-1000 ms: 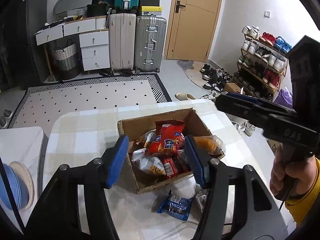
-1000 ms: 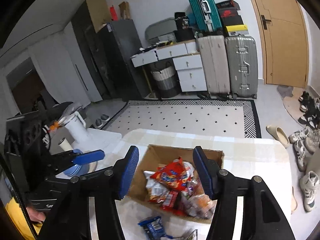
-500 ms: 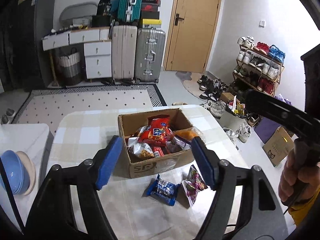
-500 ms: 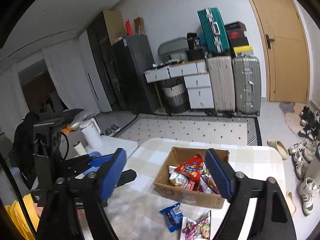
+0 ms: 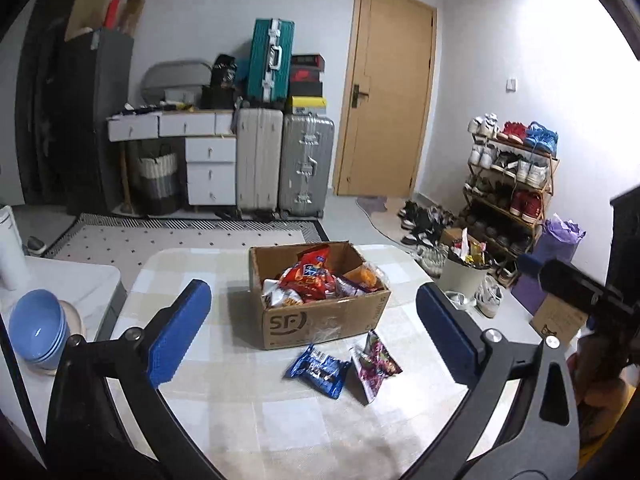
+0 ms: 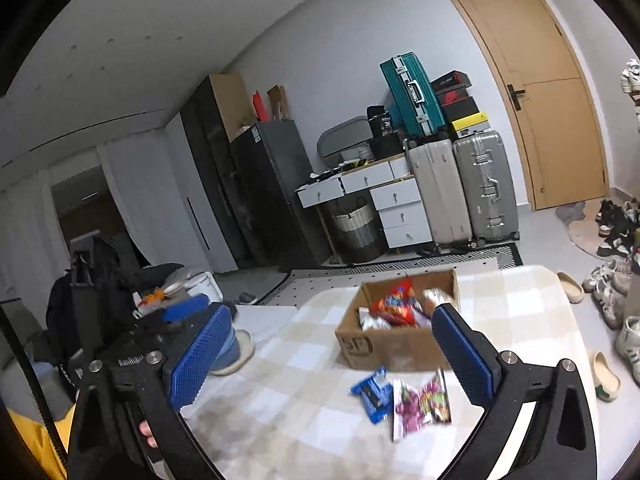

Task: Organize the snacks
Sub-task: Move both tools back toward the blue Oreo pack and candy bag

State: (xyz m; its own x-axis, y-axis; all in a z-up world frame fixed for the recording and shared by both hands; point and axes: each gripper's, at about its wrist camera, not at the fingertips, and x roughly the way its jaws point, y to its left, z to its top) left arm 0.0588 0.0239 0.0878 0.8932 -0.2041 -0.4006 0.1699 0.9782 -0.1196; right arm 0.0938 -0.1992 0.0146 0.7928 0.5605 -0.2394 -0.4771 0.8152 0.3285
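Note:
A cardboard box (image 5: 320, 320) full of snack bags stands on the checked table (image 5: 280, 420). In front of it lie a blue packet (image 5: 318, 370) and a purple packet (image 5: 374, 366), side by side. My left gripper (image 5: 312, 296) hovers back from the box, its jaws opening wide with nothing between the pads. The right gripper (image 6: 332, 316) is likewise pulled back, jaws opening and empty. In the right wrist view the box (image 6: 396, 340), blue packet (image 6: 372, 394) and purple packet (image 6: 422, 406) are blurred. Each gripper shows at the edge of the other's view.
Stacked blue bowls (image 5: 38, 332) sit on a white side table at the left. A full waste bin (image 5: 464, 276), shoes and a shoe rack (image 5: 512, 184) stand right of the table. Suitcases and drawers line the far wall.
Both grippers drew back from over the box and their jaws spread much wider. The two packets in front of the box came fully into view.

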